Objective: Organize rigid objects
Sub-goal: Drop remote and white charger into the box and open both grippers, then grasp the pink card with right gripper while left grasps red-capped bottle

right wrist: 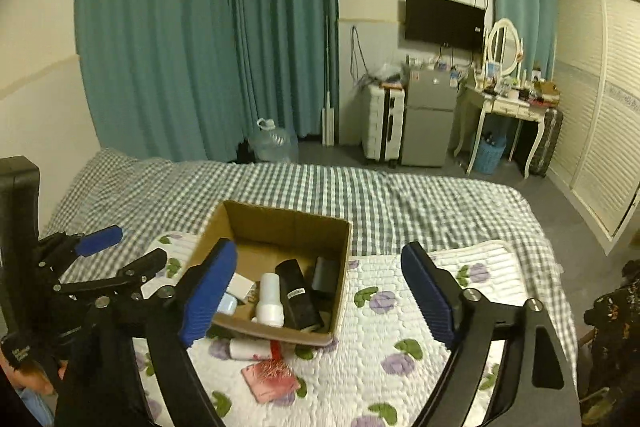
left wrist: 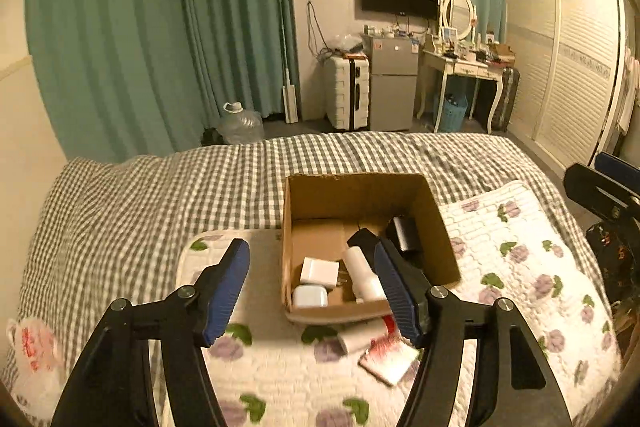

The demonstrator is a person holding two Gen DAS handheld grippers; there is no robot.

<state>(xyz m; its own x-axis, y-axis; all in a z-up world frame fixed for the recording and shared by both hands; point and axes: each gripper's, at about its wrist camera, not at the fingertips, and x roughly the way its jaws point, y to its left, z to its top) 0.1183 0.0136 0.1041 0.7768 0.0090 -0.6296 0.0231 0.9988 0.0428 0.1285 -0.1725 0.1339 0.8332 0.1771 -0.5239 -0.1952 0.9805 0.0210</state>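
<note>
From the left wrist, my left tool (left wrist: 316, 291) was released, empty, hovering over the near edge of the cardboard box (left wrist: 436, 227) on the flowered quilt (left wrist: 520, 267). Inside lay a white bottle (left wrist: 362, 273), two white cases (left wrist: 318, 271) and dark objects (left wrist: 406, 233). A white tube (left wrist: 360, 339) and a pink packet (left wrist: 390, 359) lay on the quilt just before the box.

From the right wrist, my right tool (right wrist: 318, 291) was likewise released and empty, its left finger (right wrist: 208, 291) overlapping the box's (right wrist: 280, 219) near corner. The bottle (right wrist: 269, 297) lay beside a black case (right wrist: 298, 297).

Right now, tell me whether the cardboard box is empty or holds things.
Holds things. The cardboard box is open-topped and contains a white bottle, a black remote and white chargers.
</note>
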